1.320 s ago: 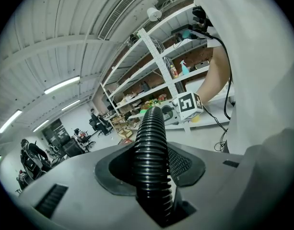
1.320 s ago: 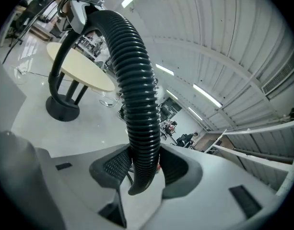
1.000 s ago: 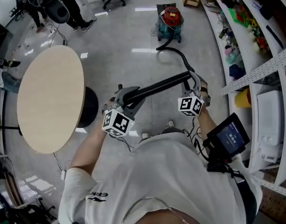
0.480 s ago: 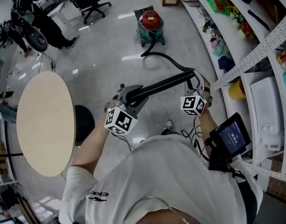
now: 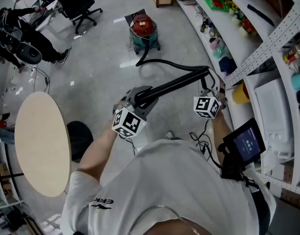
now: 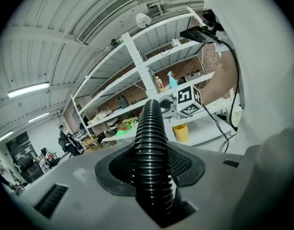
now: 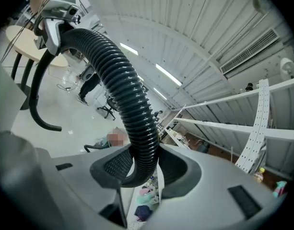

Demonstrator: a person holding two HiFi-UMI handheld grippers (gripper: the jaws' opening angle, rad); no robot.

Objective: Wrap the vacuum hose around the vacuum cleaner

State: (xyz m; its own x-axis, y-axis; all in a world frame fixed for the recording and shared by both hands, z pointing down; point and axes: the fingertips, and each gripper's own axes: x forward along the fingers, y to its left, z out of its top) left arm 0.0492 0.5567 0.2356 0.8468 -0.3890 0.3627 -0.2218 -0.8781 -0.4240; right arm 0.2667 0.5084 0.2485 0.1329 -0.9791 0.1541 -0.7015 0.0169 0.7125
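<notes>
The red and teal vacuum cleaner [image 5: 142, 29] stands on the floor far ahead. Its black ribbed hose [image 5: 174, 86] runs across the floor from it, rises and spans between my two grippers. My left gripper [image 5: 140, 97] is shut on the hose's near end. In the left gripper view the hose [image 6: 151, 143] rises out of the left gripper [image 6: 154, 176]. My right gripper [image 5: 208, 80] is shut on the hose where it bends down to the floor. Its jaws have just been closing a little on the hose [image 7: 130, 104], which arches out of the right gripper [image 7: 139, 169].
A round wooden table [image 5: 39, 143] stands at the left. Curved white shelving [image 5: 267, 48] with small goods lines the right side, a yellow container [image 5: 240, 93] beside it. An office chair [image 5: 76, 4] and a person [image 5: 22, 48] are at the upper left.
Both grippers have kept hold of the hose while I walk along the shelving. The vacuum cleaner has slid left in the head view and the table has dropped lower left.
</notes>
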